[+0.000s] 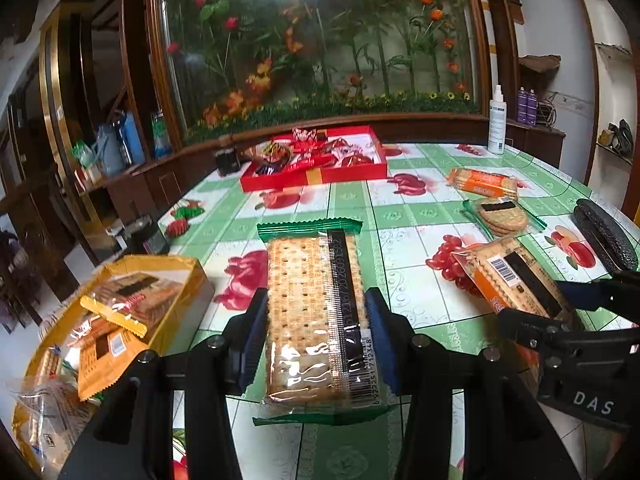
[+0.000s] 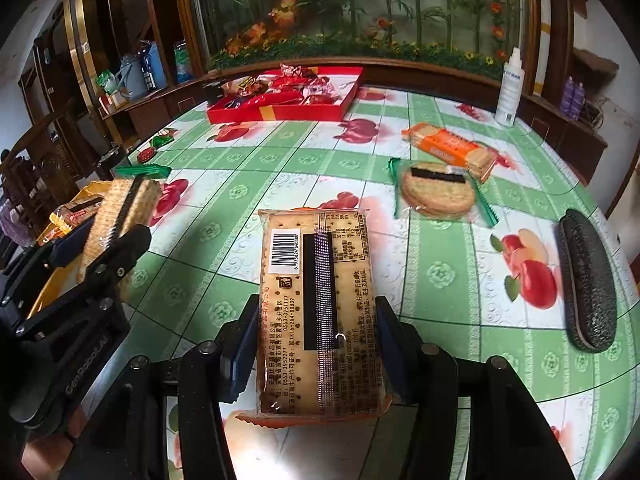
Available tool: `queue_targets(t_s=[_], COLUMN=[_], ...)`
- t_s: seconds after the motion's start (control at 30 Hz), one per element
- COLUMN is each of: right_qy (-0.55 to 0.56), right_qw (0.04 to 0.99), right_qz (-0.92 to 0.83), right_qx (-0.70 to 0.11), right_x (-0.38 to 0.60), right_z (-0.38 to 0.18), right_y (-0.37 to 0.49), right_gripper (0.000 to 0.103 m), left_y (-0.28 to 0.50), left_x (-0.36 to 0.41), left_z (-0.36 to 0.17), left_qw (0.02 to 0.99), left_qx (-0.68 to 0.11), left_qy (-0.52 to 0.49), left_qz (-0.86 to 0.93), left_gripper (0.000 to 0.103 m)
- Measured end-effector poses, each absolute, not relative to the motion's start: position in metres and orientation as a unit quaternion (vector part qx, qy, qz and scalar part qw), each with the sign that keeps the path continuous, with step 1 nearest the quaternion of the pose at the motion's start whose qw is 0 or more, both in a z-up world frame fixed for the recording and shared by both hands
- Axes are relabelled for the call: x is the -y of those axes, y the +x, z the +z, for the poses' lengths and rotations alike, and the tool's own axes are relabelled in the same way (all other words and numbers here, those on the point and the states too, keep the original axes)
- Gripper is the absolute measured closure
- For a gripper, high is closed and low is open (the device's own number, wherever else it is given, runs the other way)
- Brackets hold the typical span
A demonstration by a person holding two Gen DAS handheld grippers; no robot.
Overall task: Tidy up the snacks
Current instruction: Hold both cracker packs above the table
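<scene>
Green-edged cracker pack (image 1: 316,316) clamped in my left gripper (image 1: 316,340), held above the worktop (image 1: 360,208). Orange-edged cracker pack (image 2: 318,312) clamped in my right gripper (image 2: 316,344), also off the worktop. Yellow box (image 1: 176,276) of packs sits left; red tray (image 1: 312,178) at the far edge.

Your left gripper (image 1: 316,336) is clamped on a green-edged cracker pack (image 1: 316,312), angled downward. Your right gripper (image 2: 316,344) is clamped on an orange-edged cracker pack (image 2: 316,312), pitched more steeply.
</scene>
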State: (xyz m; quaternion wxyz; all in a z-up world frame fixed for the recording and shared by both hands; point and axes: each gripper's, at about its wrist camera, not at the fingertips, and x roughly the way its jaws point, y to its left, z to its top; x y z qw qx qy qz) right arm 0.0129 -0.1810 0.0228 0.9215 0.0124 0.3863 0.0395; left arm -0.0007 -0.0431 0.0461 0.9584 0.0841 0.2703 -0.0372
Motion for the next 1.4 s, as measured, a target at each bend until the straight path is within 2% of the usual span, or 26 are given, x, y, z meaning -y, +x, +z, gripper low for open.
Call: queue_targets(t_s=[1.4], right_qy=[0.003], right_qw=[0.925], right_qz=[0.039], right_qx=[-0.378], right_x=[0.1754], right_z=[0.0238], right_y=[0.0085], right_gripper=[0.045], left_y=[-0.0114], left_x=[0.0484], left_z=[0.0521], left_qw=[0.963], left_qx=[-0.25], left_qy=[0.09], left_qz=[-0.046], left_gripper=[0.056])
